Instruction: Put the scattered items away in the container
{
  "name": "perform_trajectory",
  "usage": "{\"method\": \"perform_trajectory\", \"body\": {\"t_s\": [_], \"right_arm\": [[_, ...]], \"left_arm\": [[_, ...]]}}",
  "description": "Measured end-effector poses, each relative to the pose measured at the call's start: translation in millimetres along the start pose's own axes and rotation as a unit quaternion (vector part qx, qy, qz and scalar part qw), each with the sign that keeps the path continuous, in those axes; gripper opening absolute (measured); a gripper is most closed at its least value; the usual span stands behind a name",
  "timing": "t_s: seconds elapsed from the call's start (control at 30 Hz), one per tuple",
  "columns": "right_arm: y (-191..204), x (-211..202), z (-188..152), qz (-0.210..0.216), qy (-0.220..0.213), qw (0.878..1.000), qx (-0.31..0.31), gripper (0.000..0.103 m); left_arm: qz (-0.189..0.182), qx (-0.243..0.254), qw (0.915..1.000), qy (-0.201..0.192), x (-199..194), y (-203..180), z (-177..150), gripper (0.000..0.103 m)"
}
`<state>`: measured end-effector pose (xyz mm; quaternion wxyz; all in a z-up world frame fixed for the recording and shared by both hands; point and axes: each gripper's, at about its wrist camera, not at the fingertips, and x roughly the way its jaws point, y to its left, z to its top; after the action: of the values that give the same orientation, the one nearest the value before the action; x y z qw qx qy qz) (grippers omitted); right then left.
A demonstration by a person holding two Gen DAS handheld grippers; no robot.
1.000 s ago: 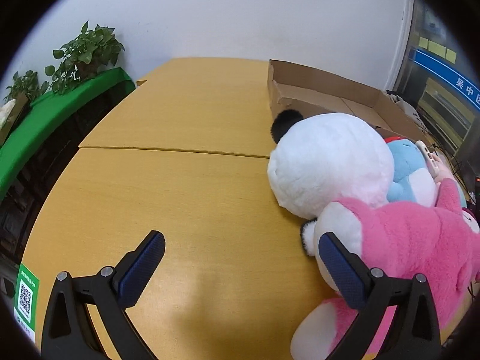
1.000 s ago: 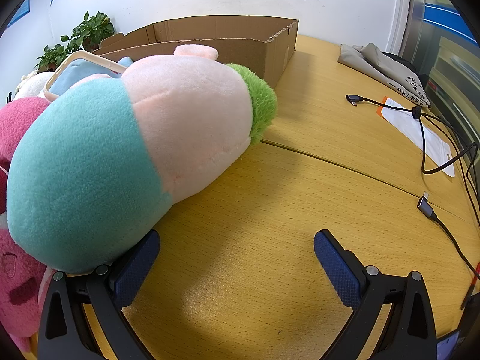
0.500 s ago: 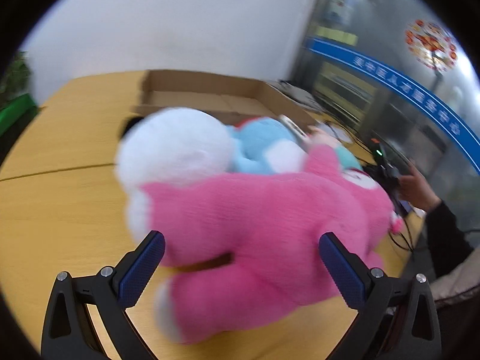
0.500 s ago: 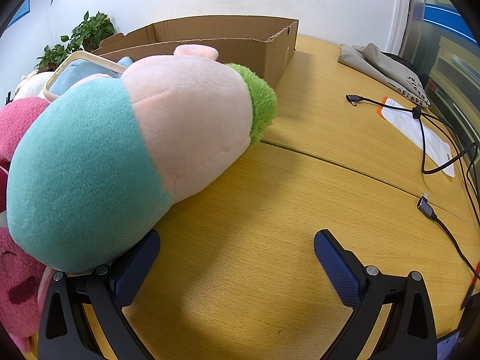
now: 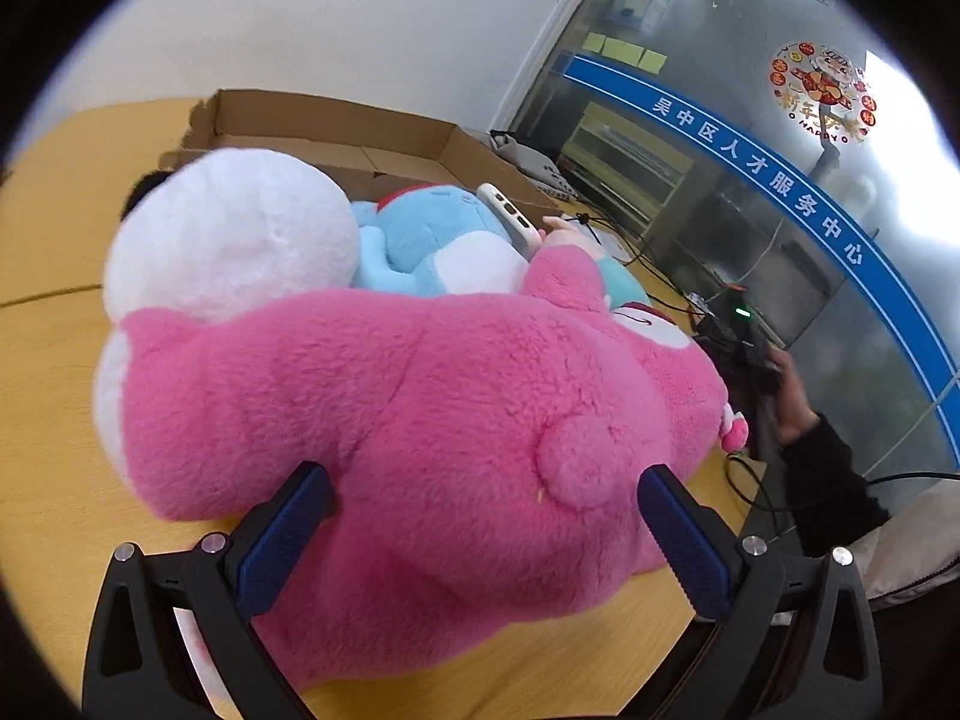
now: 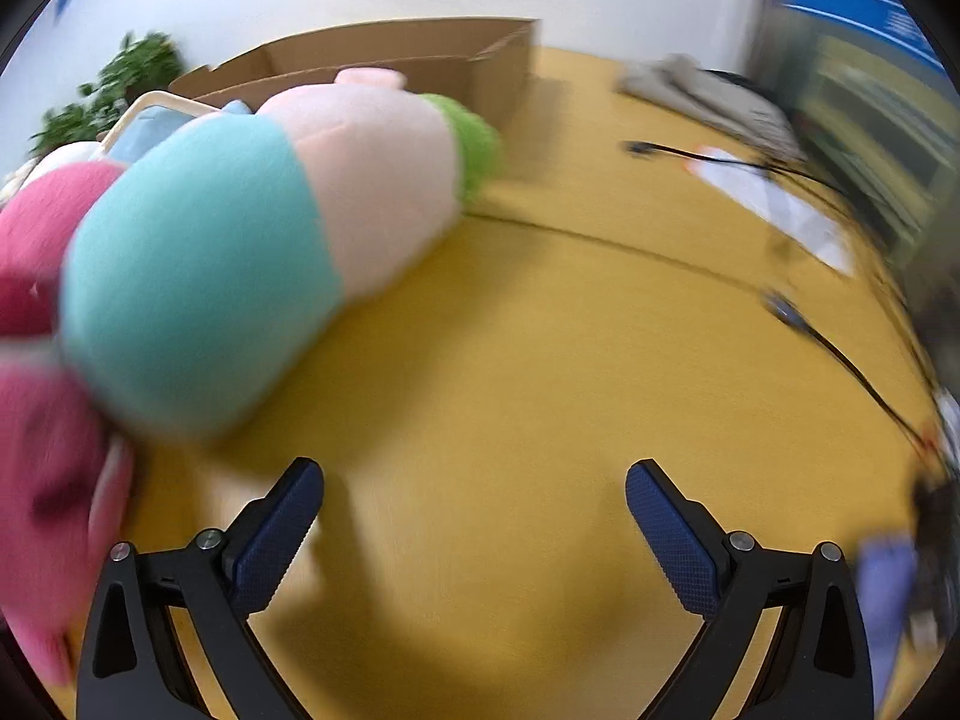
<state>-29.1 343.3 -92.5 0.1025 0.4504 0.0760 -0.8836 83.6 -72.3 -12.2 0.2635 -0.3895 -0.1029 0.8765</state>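
The left tool (image 5: 480,516) stands wide, its two blue-padded fingers (image 5: 282,531) set either side of the rump of a large fluffy pink plush bear (image 5: 420,408) — the fur bulges between the pads and seems to brush the left one, but whether either pad presses in cannot be told. The pink bear lies on its side on the yellow wooden table (image 5: 42,432). Taking the bear as the landmark: directly behind it, touching, rests a round white plush head with a black ear (image 5: 234,234); beside that, also against the bear's back, is a light-blue plush toy with a white belly (image 5: 438,234), and a white rectangular device (image 5: 510,219) leans on the blue toy's top. Beyond all of these sits the open brown cardboard box (image 5: 336,132), low-walled. To the far side of the bear's head a person's hand in a dark sleeve (image 5: 792,402) grips something dark among black cables.

The right wrist view is motion-blurred. The right tool (image 6: 474,504) is spread wide over bare table, holding nothing. Ahead and to its left lies a long plush toy in teal and pale pink with a green tuft (image 6: 270,240) — it lies against the pink bear's edge, with the cardboard box behind it.
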Motion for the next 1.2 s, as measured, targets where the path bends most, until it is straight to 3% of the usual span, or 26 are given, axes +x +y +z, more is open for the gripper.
{"method": "perform_trajectory", "body": {"t_s": [0.13,0.3,0.6,0.87,1.2], "right_arm": [[-2.4,-78.0,-31.9,-0.005,-0.051,0.995,0.081,0.102],[51.7,-133.6,-41.0,0.018,-0.100,0.989,0.111,0.103],[143.2,-155.2,-36.0,0.006,-0.119,0.990,0.070,0.103],[159.9,-171.5,-48.5,-0.024,-0.132,0.990,0.042,0.103],[172.5,-178.3,-56.9,-0.008,-0.134,0.990,0.041,0.103]], "left_arm": [[0.048,0.021,0.9985,-0.016,-22.6,-13.3,-4.6,0.102],[0.071,0.058,0.9951,-0.037,-35.0,-48.3,-6.3,0.102],[0.043,0.083,0.9940,-0.057,-40.6,-97.7,-23.2,0.102],[0.053,0.052,0.9944,-0.075,-51.2,-98.6,-34.2,0.102],[0.037,0.050,0.9951,-0.077,-56.4,-100.0,-41.1,0.102]]}}
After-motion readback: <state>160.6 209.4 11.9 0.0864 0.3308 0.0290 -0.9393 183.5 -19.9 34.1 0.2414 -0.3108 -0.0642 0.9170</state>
